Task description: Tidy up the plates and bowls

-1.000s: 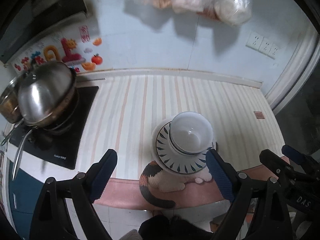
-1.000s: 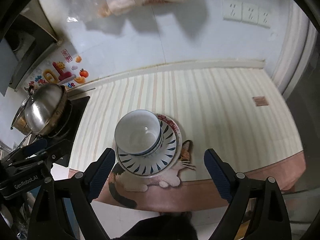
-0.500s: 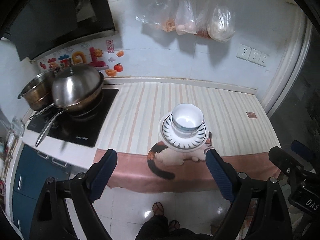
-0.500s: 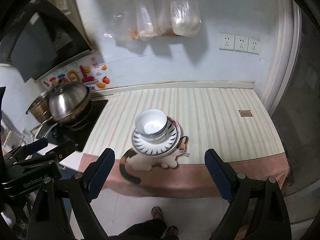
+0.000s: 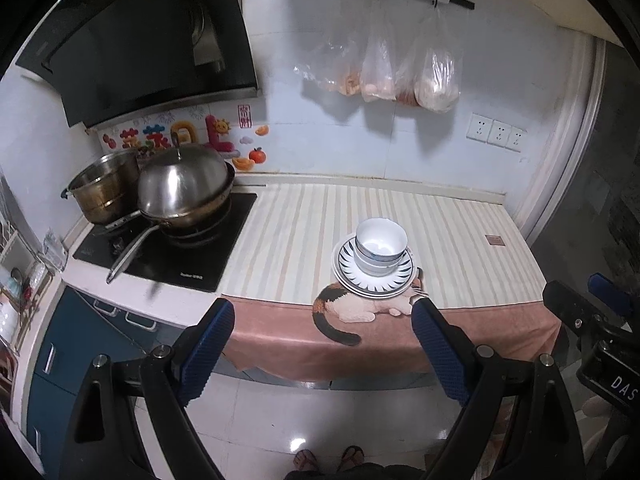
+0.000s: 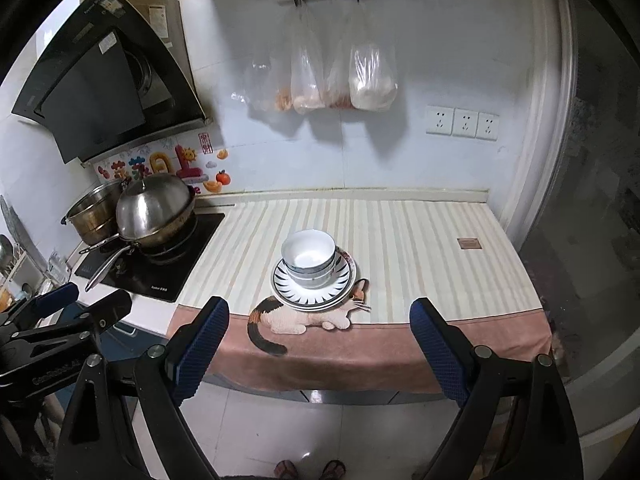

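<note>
A stack of white bowls (image 5: 380, 245) sits on stacked plates with a blue-rayed rim (image 5: 400, 280) on the striped counter cloth, above a cat picture. It also shows in the right wrist view, bowls (image 6: 309, 257) on plates (image 6: 340, 290). My left gripper (image 5: 322, 344) is open and empty, held back from the counter over the floor. My right gripper (image 6: 318, 340) is open and empty, also well back from the stack. Each gripper's body shows at the edge of the other's view.
A lidded steel wok (image 5: 184, 188) and a steel pot (image 5: 104, 188) stand on the black hob (image 5: 172, 256) at the left. A range hood (image 5: 140, 40) hangs above. Plastic bags (image 5: 400, 72) hang on the back wall. Tiled floor (image 5: 320, 420) and my feet lie below.
Both grippers have pulled back and up from the counter; the stack of bowls and plates now looks smaller and farther away. The stack has not moved.
</note>
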A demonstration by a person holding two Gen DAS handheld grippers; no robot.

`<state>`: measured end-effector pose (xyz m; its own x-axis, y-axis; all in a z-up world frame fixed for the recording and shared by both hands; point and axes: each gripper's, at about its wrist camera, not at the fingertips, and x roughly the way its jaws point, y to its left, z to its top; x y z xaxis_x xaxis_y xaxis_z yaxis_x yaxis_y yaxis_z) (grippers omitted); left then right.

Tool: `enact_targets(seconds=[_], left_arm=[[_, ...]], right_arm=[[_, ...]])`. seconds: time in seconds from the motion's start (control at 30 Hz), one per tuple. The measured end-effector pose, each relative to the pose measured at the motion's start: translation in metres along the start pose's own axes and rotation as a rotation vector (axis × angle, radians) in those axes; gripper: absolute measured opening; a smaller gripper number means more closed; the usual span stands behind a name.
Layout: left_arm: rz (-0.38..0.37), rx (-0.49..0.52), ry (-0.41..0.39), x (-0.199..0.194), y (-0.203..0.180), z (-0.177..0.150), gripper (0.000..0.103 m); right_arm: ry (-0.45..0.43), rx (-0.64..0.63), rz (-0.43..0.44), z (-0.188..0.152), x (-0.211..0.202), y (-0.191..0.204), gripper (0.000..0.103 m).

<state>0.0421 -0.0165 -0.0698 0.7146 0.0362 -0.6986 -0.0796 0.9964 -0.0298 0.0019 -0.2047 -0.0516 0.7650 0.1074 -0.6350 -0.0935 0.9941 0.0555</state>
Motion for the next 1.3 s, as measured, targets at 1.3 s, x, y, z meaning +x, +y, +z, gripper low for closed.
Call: enact_targets(seconds=[1.3], left_arm=[[-0.017,0.03,-0.054,-0.029,0.022,-0.005,0.091]], right_arm=[[-0.038,0.019,-0.051,-0.009,-0.04,0.031,0.095]])
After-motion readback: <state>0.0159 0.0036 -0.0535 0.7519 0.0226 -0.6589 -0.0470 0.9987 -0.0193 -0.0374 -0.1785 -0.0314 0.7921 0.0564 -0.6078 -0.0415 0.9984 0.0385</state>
